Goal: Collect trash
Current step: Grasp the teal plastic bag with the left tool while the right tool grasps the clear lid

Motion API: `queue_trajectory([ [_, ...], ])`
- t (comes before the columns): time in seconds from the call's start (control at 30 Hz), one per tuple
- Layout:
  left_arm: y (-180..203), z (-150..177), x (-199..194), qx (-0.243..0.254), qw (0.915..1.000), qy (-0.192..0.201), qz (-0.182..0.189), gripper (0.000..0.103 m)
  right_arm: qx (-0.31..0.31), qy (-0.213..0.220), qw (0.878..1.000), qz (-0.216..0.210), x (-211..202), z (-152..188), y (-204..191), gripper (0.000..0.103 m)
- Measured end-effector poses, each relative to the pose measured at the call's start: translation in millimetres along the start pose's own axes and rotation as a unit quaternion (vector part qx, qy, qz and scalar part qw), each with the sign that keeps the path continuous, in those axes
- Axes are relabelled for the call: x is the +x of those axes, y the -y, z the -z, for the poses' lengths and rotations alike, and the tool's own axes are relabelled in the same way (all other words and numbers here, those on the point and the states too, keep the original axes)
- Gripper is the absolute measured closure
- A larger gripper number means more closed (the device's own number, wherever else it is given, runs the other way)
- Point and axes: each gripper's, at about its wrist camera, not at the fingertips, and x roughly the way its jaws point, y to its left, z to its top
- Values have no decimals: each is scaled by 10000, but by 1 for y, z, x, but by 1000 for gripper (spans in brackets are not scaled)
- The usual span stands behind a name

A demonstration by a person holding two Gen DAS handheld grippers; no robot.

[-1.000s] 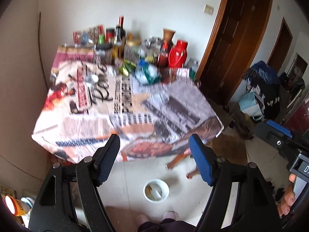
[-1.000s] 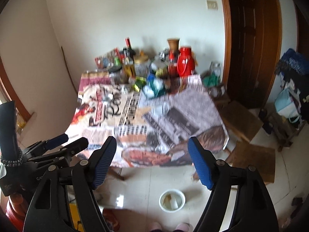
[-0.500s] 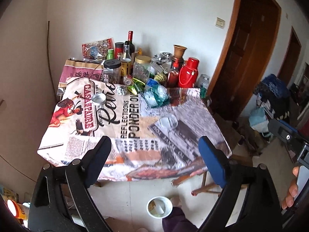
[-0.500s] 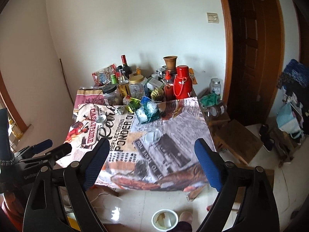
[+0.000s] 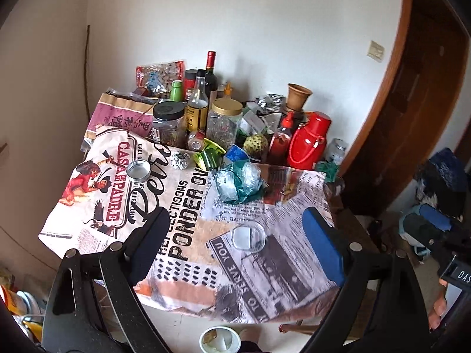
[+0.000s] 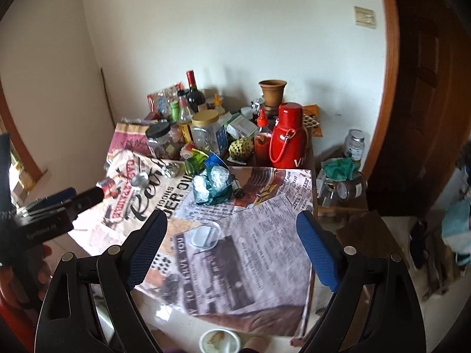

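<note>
- Left claw (image 5: 235, 241) hangs above the near edge of the bench (image 5: 294, 279), spread wide, nothing between its pads.
- Right claw (image 6: 232, 244) hovers alongside, likewise spread and gripping nothing.
- Clear plastic cup (image 5: 248, 236) lies on the newsprint cloth, mid-bench, right between both claws' fingers in view.
- Crumpled green-and-clear plastic wad (image 5: 240, 182) sits farther back; foil ball (image 5: 180, 160) and a metal lid (image 5: 138, 170) lie to its left.
- White bin (image 5: 219, 339) stands on the floor below the near edge.

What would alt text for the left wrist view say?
An open left gripper hovers over a table covered in newsprint-patterned cloth, holding nothing. A clear plastic cup and crumpled green wrapper lie ahead, bottles and jars crowd the far edge.
</note>
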Motion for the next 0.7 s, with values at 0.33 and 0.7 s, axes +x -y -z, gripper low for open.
queue_trajectory([
  [0.33, -12, -12, 60, -246, 9977, -520, -351, 11, 128, -954, 9947, -355, 91, -1, 14, 15],
  [0.7, -72, -51, 140, 133, 9947, -989, -263, 11, 914, -2134, 9715, -472, 210, 20, -29, 15],
])
